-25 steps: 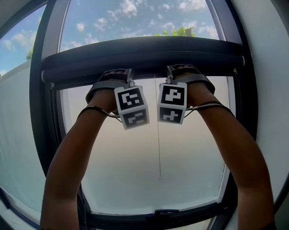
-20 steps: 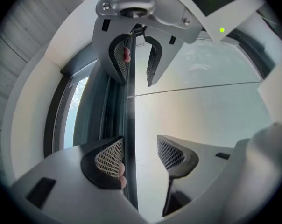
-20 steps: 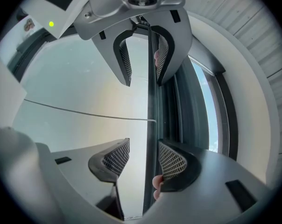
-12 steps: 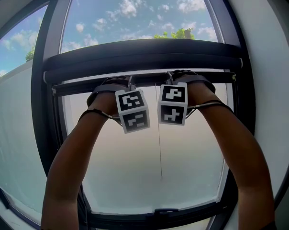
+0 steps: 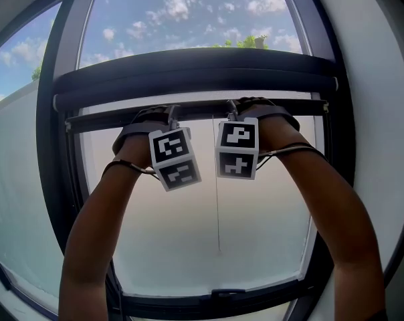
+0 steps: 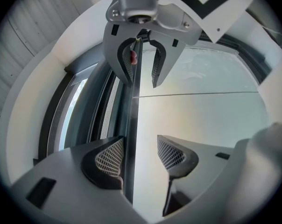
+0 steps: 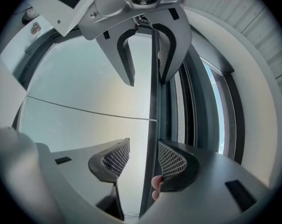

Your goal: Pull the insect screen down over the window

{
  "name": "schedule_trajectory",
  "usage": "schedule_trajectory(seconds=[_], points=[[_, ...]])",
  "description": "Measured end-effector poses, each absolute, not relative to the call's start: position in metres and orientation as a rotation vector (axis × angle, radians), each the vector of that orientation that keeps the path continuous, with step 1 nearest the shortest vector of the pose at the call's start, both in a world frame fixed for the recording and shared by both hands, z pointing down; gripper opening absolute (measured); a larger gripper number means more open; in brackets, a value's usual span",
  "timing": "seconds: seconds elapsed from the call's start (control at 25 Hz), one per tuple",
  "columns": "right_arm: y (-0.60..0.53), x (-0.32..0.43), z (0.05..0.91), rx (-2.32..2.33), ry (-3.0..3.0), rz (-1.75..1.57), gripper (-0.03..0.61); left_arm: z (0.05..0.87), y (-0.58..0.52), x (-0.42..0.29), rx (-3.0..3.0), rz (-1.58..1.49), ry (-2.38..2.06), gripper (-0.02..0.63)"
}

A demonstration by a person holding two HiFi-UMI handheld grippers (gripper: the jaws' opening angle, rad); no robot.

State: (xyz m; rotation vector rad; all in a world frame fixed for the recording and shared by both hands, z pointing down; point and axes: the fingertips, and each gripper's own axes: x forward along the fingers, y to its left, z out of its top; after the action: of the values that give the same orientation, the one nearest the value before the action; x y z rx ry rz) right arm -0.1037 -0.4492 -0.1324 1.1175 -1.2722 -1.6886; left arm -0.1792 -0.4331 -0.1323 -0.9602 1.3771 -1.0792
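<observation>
Blue sky with white clouds fills the top of a dark-framed window [image 5: 58,179]; the glass lower down looks pale and hazy. Across the top runs the dark roller case [image 5: 195,72]. The bar [image 5: 202,111] lies just under it, and only a narrow strip of screen [image 5: 195,97] is drawn out between them, so I judge most of the pull is yet to do. A thin cord [image 5: 217,199] hangs from the bar's middle, between the two arms.

The left claw [image 6: 140,148] straddles the bar with its jaws partly apart. The bar lies against the pad on the case side, and a gap shows at the other pad. The right claw [image 7: 144,150], just beside it, stands the same way, with the bar close to one pad and clear of the other. Neither clamps the bar; both are hooked over it.

The bar looks stiff, thin and smooth. It is likely light, though a spring probably draws it back up. The screen is soft and could tear, so the hold belongs on the bar alone, near its middle. Both sides should be drawn evenly so it doesn't tilt and jam in the frame. A smooth bar may slip from loose jaws.
</observation>
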Motion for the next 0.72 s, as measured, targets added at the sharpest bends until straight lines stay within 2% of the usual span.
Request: schedule_trajectory(seconds=[0.72], points=[[-0.447, -0.101, -0.072, 1.014, -1.305, -1.662, 0.176, -0.066, -0.429, -0.176, -1.118, -1.283, 1.325, 0.209]])
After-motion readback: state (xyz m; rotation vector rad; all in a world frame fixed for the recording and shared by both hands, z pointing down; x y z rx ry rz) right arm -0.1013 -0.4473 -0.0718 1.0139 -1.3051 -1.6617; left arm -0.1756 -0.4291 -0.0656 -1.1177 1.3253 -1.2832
